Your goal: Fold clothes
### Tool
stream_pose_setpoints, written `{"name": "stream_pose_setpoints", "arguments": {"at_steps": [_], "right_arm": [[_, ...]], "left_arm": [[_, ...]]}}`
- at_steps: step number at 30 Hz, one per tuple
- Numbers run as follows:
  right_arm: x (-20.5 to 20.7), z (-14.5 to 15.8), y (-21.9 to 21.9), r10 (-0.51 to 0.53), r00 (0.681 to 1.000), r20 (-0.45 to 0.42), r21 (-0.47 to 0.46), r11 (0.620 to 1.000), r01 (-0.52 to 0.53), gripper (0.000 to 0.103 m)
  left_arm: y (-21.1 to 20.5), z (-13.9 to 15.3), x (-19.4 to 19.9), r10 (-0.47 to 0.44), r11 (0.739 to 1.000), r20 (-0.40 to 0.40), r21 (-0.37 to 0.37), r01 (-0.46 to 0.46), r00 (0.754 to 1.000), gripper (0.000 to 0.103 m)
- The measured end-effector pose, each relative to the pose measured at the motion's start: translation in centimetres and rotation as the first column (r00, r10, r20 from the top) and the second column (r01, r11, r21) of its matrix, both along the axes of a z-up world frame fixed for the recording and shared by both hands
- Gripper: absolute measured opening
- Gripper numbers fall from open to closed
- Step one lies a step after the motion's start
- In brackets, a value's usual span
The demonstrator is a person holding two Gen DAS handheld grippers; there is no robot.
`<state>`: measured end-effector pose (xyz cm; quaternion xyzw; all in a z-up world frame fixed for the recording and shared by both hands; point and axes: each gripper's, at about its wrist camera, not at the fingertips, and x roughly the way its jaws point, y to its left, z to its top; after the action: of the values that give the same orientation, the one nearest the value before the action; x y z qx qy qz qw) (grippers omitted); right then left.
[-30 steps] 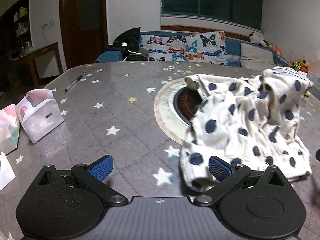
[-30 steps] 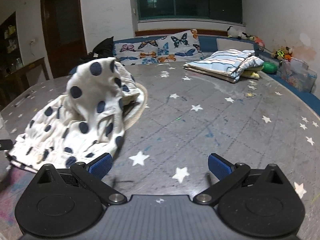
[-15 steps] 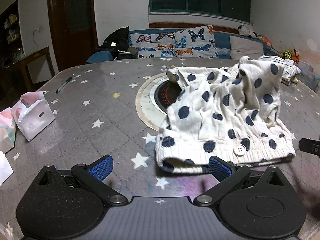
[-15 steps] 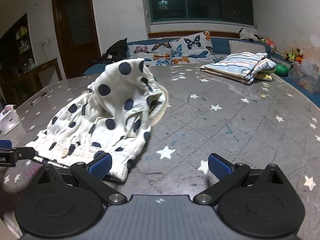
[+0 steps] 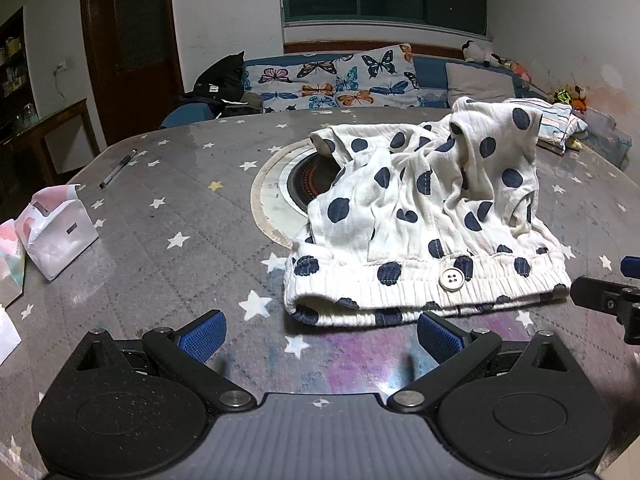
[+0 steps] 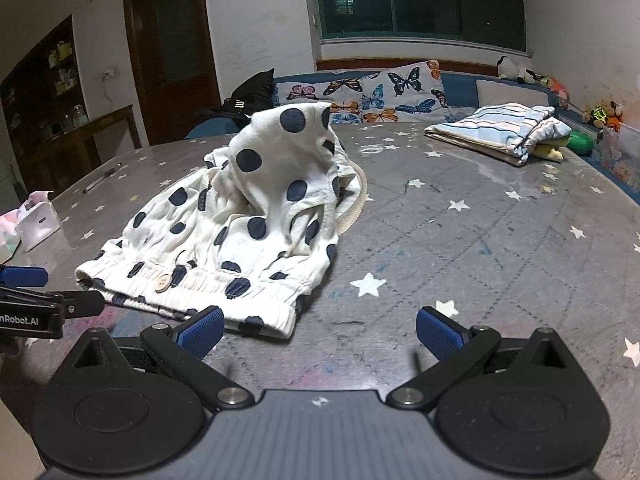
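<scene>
The left tongs [image 6: 24, 300] body shows partial white lettering "nRobot.AI"; nothing else is legible.

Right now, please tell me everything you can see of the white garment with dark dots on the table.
The polka-dot garment is white, thin, crinkled fabric with dark blue dots. Its ribbed elastic waistband faces the cameras and carries one pale four-hole button. It lies unfolded and rumpled on the star-patterned table, one part bunched up into a peak, and it partly covers the round inset burner. Both grippers are open and hold nothing; the right gripper's left finger overlaps the waistband in the image, contact unclear.
</scene>
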<state>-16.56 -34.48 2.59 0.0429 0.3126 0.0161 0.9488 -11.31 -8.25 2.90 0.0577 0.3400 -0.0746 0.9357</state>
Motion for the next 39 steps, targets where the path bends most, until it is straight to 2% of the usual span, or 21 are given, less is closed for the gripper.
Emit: {"name": "stream_pose_setpoints", "arguments": {"at_steps": [39], "right_arm": [[0.5, -0.1, 1.6, 0.046, 0.999, -0.011, -0.03, 0.998, -0.047, 0.103]], "left_arm": [[-1.2, -0.2, 0.2, -0.034, 0.999, -0.015, 0.009, 0.034, 0.999, 0.103]]}}
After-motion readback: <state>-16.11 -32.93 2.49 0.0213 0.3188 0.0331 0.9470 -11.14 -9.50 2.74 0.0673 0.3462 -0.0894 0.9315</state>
